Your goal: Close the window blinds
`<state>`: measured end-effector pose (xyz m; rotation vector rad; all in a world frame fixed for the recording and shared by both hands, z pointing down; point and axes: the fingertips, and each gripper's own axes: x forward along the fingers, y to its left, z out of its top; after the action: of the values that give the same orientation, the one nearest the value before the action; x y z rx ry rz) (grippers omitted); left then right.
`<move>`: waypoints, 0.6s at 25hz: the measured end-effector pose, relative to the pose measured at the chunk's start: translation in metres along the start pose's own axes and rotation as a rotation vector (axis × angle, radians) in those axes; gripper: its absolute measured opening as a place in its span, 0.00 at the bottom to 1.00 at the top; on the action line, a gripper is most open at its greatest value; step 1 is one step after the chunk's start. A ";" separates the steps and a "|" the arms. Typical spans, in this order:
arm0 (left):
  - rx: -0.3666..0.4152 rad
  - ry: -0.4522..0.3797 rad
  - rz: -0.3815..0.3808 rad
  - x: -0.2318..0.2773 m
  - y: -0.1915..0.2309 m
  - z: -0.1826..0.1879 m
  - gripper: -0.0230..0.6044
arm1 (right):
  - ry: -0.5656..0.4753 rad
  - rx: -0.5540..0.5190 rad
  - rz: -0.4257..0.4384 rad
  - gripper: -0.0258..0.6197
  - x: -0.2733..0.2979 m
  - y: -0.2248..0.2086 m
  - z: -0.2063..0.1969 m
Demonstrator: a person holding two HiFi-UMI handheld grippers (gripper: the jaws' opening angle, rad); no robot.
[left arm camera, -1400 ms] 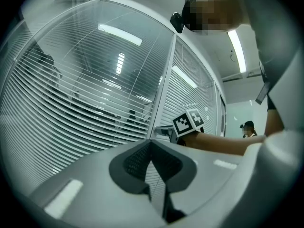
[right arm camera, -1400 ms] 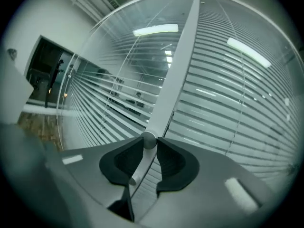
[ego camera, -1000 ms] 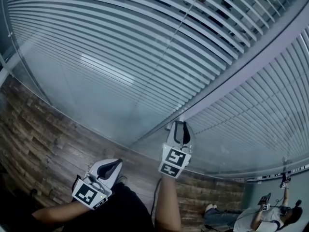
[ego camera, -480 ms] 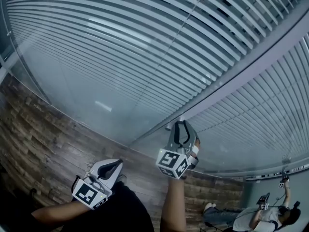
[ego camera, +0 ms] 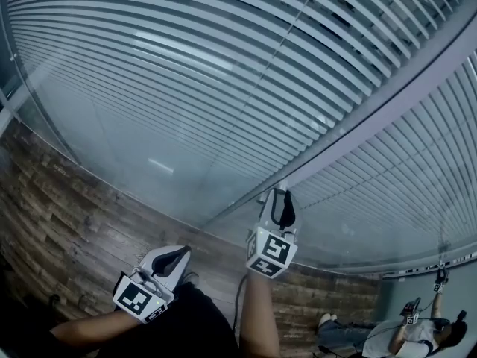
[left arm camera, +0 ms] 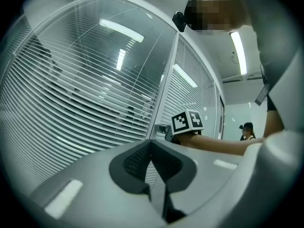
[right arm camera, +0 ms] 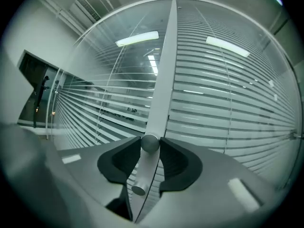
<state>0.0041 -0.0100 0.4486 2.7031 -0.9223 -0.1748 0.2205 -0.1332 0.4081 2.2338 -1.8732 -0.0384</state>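
At the grey upright window post: a small round silver metal knob sticks out, likely the tilt control for the white horizontal slat blinds behind the glass
Right gripper: raised to the post, jaws partly spread and pressed on both sides of the knob, a hold suited to twisting it
Blinds: gaps show between the left pane's slats, so closing looks unfinished
Left gripper: low by the person's waist, well apart from the window, jaws together on nothing, probably idle because one gripper can turn the knob

Two blinds, two tools, one knob, one person.
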 end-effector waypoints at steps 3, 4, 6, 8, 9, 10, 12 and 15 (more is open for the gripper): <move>-0.012 0.007 0.006 0.001 0.003 0.002 0.03 | 0.021 -0.077 -0.014 0.24 0.000 0.001 0.001; -0.012 0.007 0.006 0.000 0.003 0.003 0.03 | 0.035 -0.168 -0.021 0.24 -0.002 0.002 0.001; -0.008 0.005 0.004 -0.001 0.002 0.002 0.03 | 0.059 -0.422 -0.031 0.23 -0.005 0.004 -0.001; -0.006 0.008 0.003 0.000 0.002 0.000 0.03 | 0.068 -0.639 -0.011 0.23 -0.004 0.005 -0.003; -0.008 0.011 0.002 0.001 0.003 -0.002 0.03 | 0.069 -0.721 0.009 0.24 -0.003 0.006 -0.003; -0.011 0.013 -0.001 0.001 0.003 -0.003 0.03 | 0.070 -0.792 0.030 0.24 -0.002 0.008 -0.004; -0.015 0.016 -0.012 0.002 0.001 -0.002 0.03 | 0.072 -0.902 0.056 0.24 -0.003 0.011 -0.002; -0.021 0.020 -0.025 0.002 -0.002 -0.003 0.03 | 0.069 -0.973 0.047 0.24 -0.005 0.014 -0.001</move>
<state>0.0074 -0.0085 0.4507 2.6934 -0.8764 -0.1605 0.2063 -0.1306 0.4110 1.4798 -1.3953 -0.6894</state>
